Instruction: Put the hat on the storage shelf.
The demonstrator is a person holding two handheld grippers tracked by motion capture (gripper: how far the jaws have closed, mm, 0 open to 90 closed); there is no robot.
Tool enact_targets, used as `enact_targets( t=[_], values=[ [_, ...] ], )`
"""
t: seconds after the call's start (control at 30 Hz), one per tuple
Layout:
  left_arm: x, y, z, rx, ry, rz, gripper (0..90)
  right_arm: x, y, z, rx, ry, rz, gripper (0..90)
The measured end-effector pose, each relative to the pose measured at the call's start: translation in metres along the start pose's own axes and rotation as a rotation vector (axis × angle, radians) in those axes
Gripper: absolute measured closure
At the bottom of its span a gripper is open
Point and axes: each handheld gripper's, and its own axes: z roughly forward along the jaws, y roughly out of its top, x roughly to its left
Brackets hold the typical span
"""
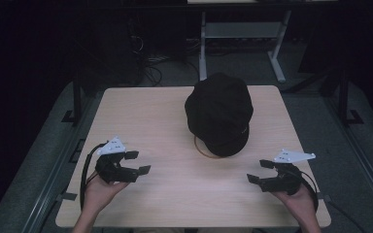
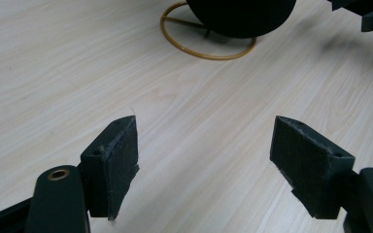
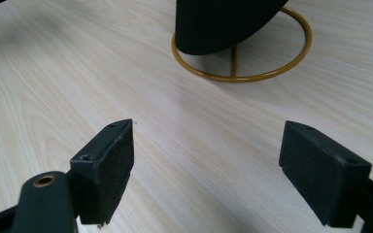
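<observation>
Your left gripper (image 1: pixel 138 162) hung w/ jaws spread wide, nothing btwn them, low over the table (image 1: pixel 165 194) near its front left. Your right gripper (image 1: pixel 260 171) was likewise agape & empty, front right. Both faced the black hat (image 1: pixel 218 111) on its gold wire stand (image 3: pixel 252 73), mid-table, well apart from both.

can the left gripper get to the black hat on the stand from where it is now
Probably yes. The left gripper has its jaws open and empty, pointing toward the black hat on its gold wire stand. Between them lies bare wooden table, and the right gripper sits off to the other side.
</observation>
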Motion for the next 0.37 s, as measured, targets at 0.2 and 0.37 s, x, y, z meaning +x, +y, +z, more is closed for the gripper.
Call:
enact_targets(
  t=[0.2, 0.37],
  values=[
    [-0.005, -0.02, -0.001, -0.028, 0.019, -0.008, 25.0, 0.006, -0.006, -0.002, 0.0, 0.002, -0.016, 19.9],
    [-0.008, -0.032, 0.001, -0.044, 0.031, -0.02, 24.9, 0.009, -0.007, 0.0, -0.016, 0.019, -0.032, 19.7]
  ],
)
